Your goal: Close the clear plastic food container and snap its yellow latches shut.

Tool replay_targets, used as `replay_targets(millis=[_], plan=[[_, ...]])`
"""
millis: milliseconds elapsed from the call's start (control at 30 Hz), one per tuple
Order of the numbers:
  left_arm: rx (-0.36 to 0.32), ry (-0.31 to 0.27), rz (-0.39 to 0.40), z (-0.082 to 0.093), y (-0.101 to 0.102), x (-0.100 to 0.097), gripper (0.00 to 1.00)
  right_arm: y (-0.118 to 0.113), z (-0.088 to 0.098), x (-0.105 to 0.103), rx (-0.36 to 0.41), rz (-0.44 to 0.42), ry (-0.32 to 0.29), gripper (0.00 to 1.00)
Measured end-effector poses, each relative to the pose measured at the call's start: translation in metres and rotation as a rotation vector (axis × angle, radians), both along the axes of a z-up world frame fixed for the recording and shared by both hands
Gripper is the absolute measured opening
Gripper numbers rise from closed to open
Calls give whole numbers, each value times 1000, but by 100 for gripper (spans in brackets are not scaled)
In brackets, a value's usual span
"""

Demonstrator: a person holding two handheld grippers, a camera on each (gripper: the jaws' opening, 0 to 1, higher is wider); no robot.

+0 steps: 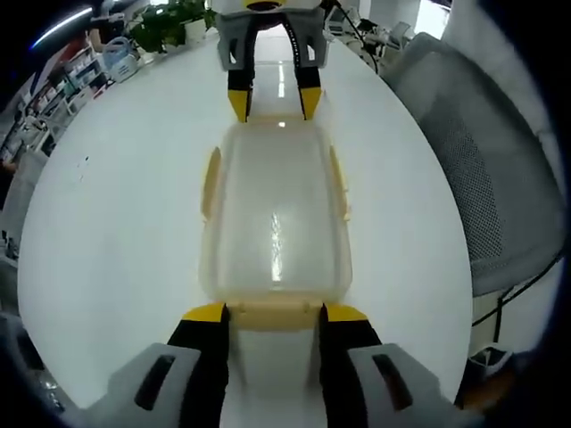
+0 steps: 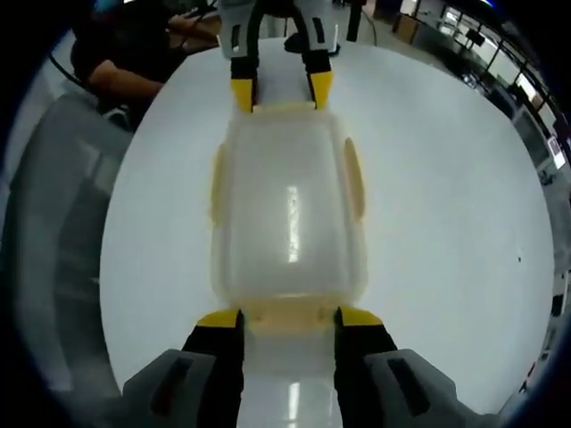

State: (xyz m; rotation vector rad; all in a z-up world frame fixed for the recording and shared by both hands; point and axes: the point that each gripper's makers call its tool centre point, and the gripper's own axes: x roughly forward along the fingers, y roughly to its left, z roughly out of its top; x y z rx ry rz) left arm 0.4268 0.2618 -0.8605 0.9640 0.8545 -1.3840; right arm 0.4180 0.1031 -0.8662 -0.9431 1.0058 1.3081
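Observation:
A clear plastic container [image 1: 275, 214] with its lid on lies lengthwise on the white round table [image 1: 116, 241]. Yellow latches run along its long sides [image 1: 211, 183] [image 1: 337, 183]. My left gripper [image 1: 275, 314] is open at the near end, its yellow fingertips either side of the end latch [image 1: 272, 315]. Across the box the right gripper [image 1: 274, 102] faces me. In the right gripper view the container [image 2: 287, 214] lies the same way, and my right gripper [image 2: 288, 317] is open around its end latch [image 2: 285, 312]. The left gripper [image 2: 281, 92] stands at the far latch [image 2: 284, 109].
A grey mesh chair [image 1: 482, 178] stands past the table's right edge, and potted plants [image 1: 169, 27] sit at the far left. In the right gripper view a person in dark clothes [image 2: 116, 62] sits beyond the table, with a grey chair [image 2: 53, 232] at the left.

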Motion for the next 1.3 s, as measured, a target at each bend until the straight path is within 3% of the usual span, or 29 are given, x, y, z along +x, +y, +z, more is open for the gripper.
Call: replay_targets(millis=[700,1300], plan=[[-24,-58,26,34,-4,7,39,-3,32,13,39,37,-65,38],[-4,-82,31,52,-21,0,39,-21,53,4,62,29,-85,38]])
